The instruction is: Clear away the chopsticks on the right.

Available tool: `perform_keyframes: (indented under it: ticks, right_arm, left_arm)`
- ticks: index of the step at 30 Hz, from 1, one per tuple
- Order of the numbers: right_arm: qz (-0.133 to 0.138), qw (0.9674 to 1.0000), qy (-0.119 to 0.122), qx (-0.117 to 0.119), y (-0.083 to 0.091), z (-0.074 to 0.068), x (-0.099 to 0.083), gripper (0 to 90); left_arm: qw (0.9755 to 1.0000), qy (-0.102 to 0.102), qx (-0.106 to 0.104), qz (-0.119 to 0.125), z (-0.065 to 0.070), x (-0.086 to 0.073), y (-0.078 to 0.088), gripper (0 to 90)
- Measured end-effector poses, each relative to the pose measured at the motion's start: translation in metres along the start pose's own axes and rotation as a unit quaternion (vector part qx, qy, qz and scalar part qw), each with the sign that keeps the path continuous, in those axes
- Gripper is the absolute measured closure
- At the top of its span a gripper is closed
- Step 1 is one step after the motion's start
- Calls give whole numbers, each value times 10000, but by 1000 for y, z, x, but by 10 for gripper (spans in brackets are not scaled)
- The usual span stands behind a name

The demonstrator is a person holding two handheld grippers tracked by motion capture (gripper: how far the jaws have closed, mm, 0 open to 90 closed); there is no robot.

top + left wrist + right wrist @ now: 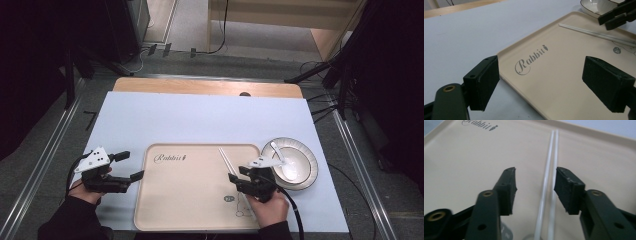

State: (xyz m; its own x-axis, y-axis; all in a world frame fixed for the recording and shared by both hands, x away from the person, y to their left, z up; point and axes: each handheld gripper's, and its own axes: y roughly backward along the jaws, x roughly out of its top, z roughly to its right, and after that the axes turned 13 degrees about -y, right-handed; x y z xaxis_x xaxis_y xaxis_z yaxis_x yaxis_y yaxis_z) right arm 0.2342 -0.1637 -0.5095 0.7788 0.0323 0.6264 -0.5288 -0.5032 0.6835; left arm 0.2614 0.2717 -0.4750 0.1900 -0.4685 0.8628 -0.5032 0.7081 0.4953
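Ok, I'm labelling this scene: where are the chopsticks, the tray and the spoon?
chopsticks (547, 182): right gripper view, mid-shaft of the left stick.
tray (554, 82): left gripper view, bare floor.
spoon (276, 149): high view, handle, in the bowl.

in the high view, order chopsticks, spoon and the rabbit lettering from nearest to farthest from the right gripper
From the right gripper:
1. chopsticks, lying on the tray just ahead of its jaws.
2. spoon, in the bowl to its right.
3. Rabbit lettering, at the tray's far left corner.

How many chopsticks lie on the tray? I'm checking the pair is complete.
2. Both chopsticks lie side by side, touching or nearly so, on the tray, right part, between the open right claw's jaws.
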Motion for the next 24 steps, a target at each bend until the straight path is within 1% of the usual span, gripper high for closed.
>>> perform_keyframes:
  ticks: [1,2,3,5,8,9,11,12,14,17,24]
  right_arm:
    - [-91,10000,2,26,-6,-1,5,649]
    - [-166,9997,15,151,-11,-1,9,706]
    - [-187,9996,67,185,-17,-2,12,797]
    - [-296,9993,130,195,-26,-3,17,900]
    - [-439,9987,78,248,-40,-1,23,900]
    - [-526,9984,99,205,-45,-1,25,900]
    - [-583,9981,144,112,-52,-2,25,900]
    - [-515,9986,106,105,-53,-1,25,900]
    - [-470,9989,68,27,-53,2,27,900]
    - [-428,9989,-51,-174,-50,9,30,900]
    - [-411,9979,-244,-448,-37,25,28,900]
  left_arm:
    - [10000,1,-1,-2,0,0,0,148]
    - [10000,12,15,-24,0,0,1,148]
    - [10000,12,9,-10,0,0,1,148]
    - [10000,2,11,6,0,-1,1,148]
    - [10000,-2,20,12,0,-1,1,148]
    - [10000,-1,26,5,0,-1,2,148]
    - [10000,-8,21,7,0,-1,2,148]
    - [10000,-3,19,12,0,-1,2,148]
    - [10000,-3,28,21,0,-1,3,148]
    - [10000,4,22,13,0,-1,3,148]
    - [10000,-19,9,-2,1,-1,2,148]
